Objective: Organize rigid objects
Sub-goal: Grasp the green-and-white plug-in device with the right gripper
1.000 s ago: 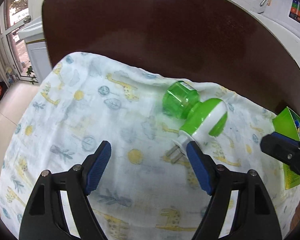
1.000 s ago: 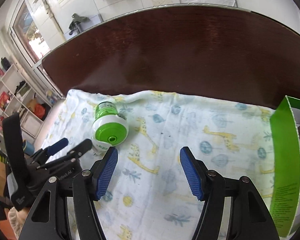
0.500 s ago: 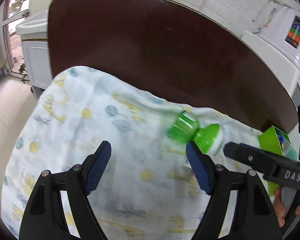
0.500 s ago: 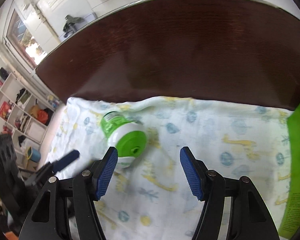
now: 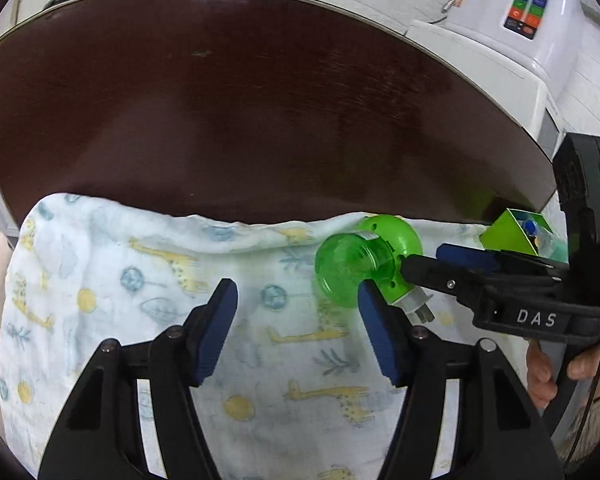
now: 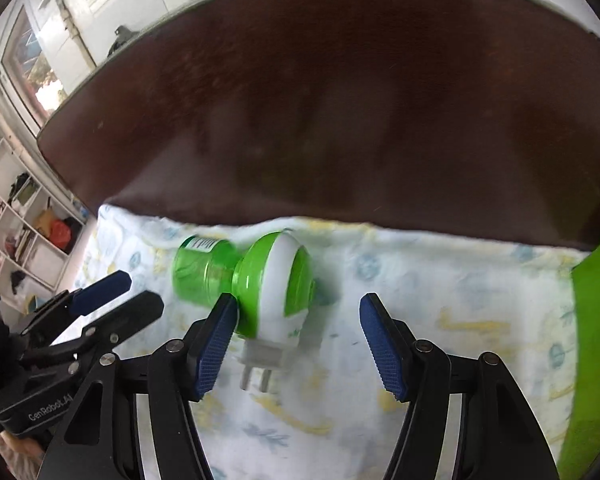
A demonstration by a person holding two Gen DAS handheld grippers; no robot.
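Dark brown and glossy, the round surface (image 5: pixel 260 100) fills the far half of both views; its near part lies under a soft white cloth (image 5: pixel 140 280) printed with giraffes. On the cloth, near its far edge, lies the green and white plug-in vaporizer (image 6: pixel 268 292) on its side, its translucent green bottle pointing left and its two metal prongs toward the right tool (image 6: pixel 298 340). That tool stands half open and holds nothing; its left pad is just beside the white body, so the body sits off-centre between the fingers. The left tool (image 5: pixel 296 324), whose jaws have just been closing with nothing between them, is farther off. A green carton (image 5: pixel 512 232) stands at the right.
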